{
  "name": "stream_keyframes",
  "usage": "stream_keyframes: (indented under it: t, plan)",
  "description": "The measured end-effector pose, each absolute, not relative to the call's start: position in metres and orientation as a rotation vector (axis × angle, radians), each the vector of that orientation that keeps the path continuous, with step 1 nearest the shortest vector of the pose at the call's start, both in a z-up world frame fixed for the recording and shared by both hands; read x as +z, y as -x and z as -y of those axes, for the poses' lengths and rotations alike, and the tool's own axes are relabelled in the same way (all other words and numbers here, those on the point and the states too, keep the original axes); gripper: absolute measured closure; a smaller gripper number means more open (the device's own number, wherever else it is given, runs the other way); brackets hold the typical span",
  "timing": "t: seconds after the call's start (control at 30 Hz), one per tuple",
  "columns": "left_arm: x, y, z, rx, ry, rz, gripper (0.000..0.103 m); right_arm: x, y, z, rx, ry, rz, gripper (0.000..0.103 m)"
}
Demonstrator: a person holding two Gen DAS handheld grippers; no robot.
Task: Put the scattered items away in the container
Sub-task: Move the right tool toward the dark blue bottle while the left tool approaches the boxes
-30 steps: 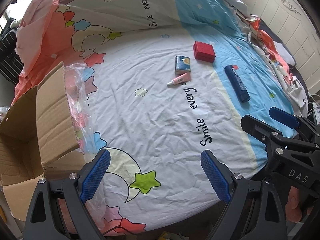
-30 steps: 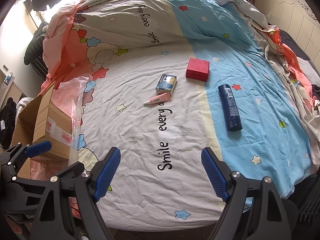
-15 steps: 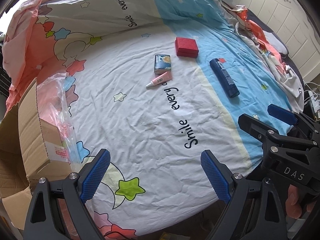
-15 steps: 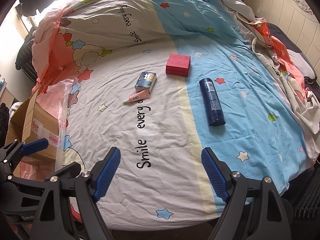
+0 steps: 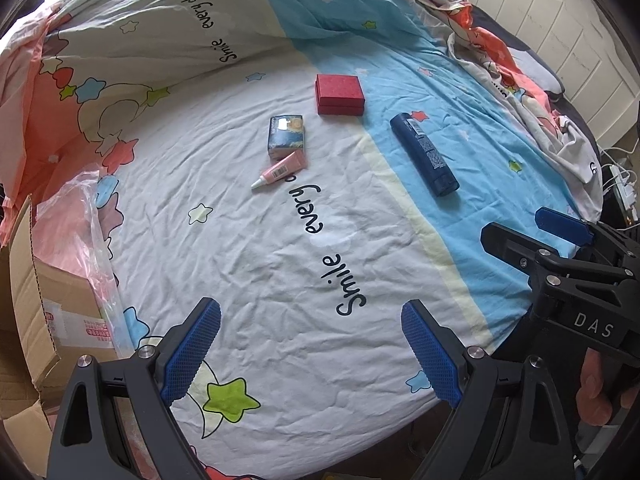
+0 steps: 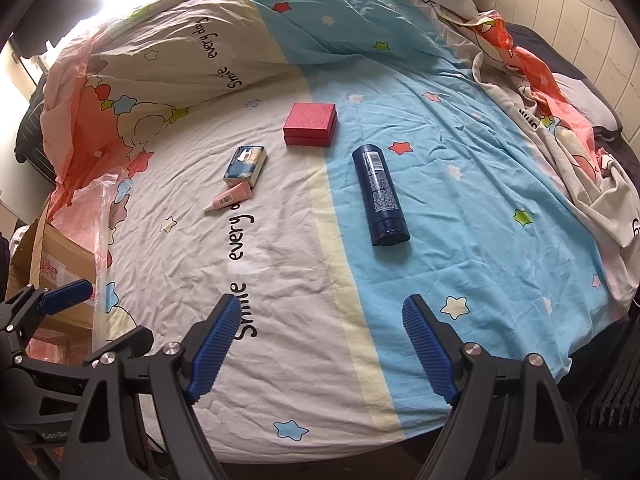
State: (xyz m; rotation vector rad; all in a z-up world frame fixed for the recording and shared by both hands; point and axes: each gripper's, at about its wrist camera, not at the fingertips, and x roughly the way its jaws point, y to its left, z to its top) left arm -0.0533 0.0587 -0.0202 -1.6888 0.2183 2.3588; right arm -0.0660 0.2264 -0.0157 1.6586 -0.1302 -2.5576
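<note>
Both tools, left (image 5: pixel 310 344) and right (image 6: pixel 320 344), spread, empty; blue bottle (image 6: pixel 380 196) on bed (image 6: pixel 280 280) looked rigid, slick, best gripped mid-body.

A bedsheet (image 5: pixel 248 240) showing white, cream and light blue bands with coloured stars and black lettering is carrying a red box (image 5: pixel 339 94), dark blue bottle (image 5: pixel 423 154), pink tube (image 5: pixel 280 170) and blue-and-yellow packet (image 5: pixel 286 136).

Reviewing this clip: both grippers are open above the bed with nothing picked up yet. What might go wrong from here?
The pink tube touches the small blue box, so grasping one may drag the other. The navy bottle lies on its side on soft bedding and may roll from the right gripper. A loose plastic bag drapes beside the cardboard box, possibly snagging drops.
</note>
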Motion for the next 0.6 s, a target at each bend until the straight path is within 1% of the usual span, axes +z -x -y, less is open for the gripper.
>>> stream_keyframes:
  t: [0.37, 0.53, 0.6]
  plan:
    - [-0.032, 0.074, -0.072, 2.350, 1.725, -0.211, 0.009, -0.031, 0.077, -0.245, -2.548, -1.702, 0.160, 0.023]
    - [-0.037, 0.084, -0.084, 2.338, 1.721, -0.255, 0.009, -0.036, 0.086, -0.253, -2.549, -1.719, 0.165, 0.023]
    - [-0.038, 0.088, -0.087, 2.335, 1.722, -0.245, 0.009, -0.037, 0.090, -0.256, -2.547, -1.721, 0.159, 0.023]
